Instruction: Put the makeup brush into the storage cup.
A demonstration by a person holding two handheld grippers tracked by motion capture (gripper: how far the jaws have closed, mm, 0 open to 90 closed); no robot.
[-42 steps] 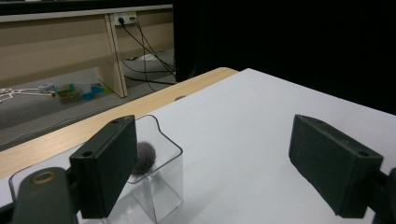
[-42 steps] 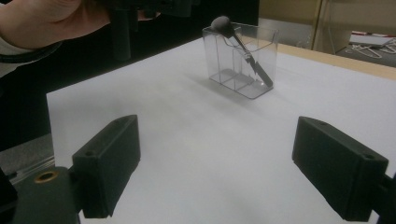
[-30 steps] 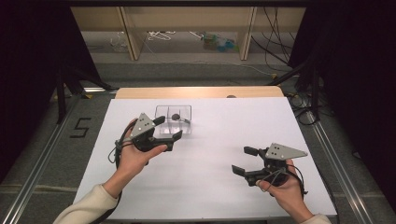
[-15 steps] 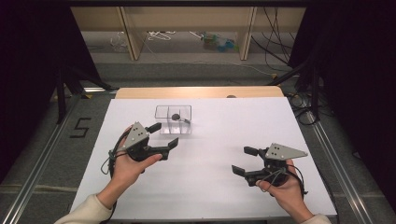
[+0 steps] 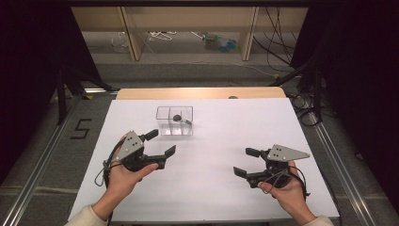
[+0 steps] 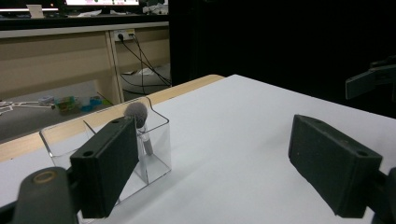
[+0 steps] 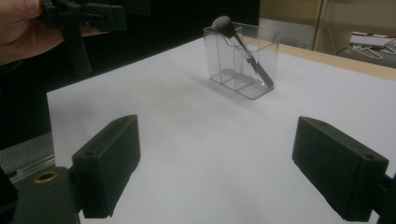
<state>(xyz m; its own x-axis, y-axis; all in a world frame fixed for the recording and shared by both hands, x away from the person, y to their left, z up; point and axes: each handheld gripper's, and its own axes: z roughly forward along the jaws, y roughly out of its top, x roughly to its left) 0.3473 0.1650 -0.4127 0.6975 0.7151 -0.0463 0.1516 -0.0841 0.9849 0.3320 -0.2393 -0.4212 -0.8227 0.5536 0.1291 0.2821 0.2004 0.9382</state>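
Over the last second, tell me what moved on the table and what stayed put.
The left tongs drew back from the clear box toward the person's side of the table, open and empty throughout; nothing was taken hold of or let go. The right tongs kept their place, open. The box and the brush leaning inside it did not move.

A wooden strip [image 5: 197,92] runs along the table's far edge; cables [image 5: 277,35] and clutter [image 5: 219,41] sit under the shelf behind.
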